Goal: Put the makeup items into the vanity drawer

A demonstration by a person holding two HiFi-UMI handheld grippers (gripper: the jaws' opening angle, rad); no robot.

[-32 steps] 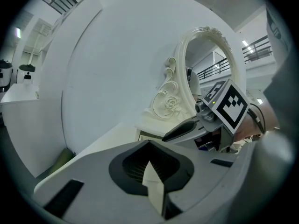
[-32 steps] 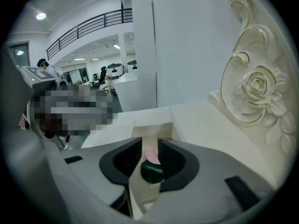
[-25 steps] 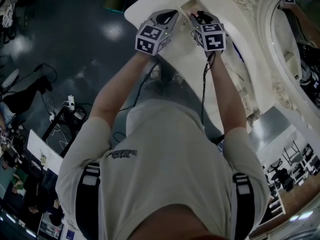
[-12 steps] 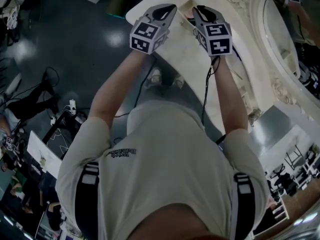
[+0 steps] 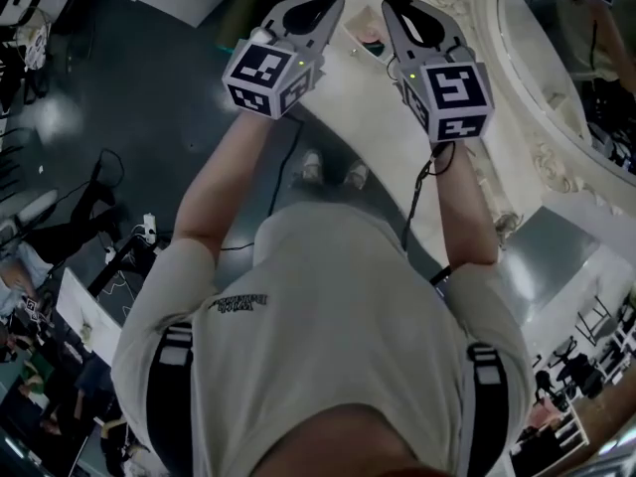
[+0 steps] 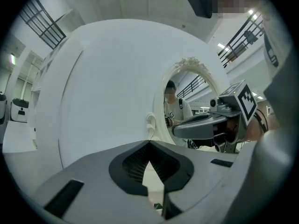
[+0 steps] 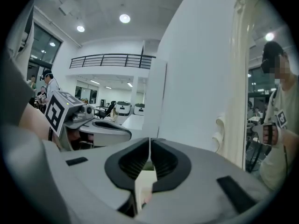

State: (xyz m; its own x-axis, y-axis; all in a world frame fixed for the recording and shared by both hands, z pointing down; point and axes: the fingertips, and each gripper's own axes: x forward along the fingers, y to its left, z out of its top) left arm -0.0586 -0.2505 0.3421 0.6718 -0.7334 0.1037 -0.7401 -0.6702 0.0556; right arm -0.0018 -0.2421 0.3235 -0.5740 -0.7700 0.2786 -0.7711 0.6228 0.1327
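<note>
Right gripper (image 5: 396,6) closes on nothing; left gripper (image 5: 333,0) is shut; a blind descent could strike the counter (image 5: 363,87) below.

Drawer (image 5: 365,31) contents indistinct, mirror (image 5: 568,60) cropped

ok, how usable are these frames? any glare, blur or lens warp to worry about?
Head view: strong fisheye, the white vanity top is close to blown out and the floor is dark with patches of reflected light. Left gripper view: black vignette in the corners, the mirror is bowed by the lens and the near foreground is soft. Right gripper view: same vignette, and the ceiling lights flare.
</note>
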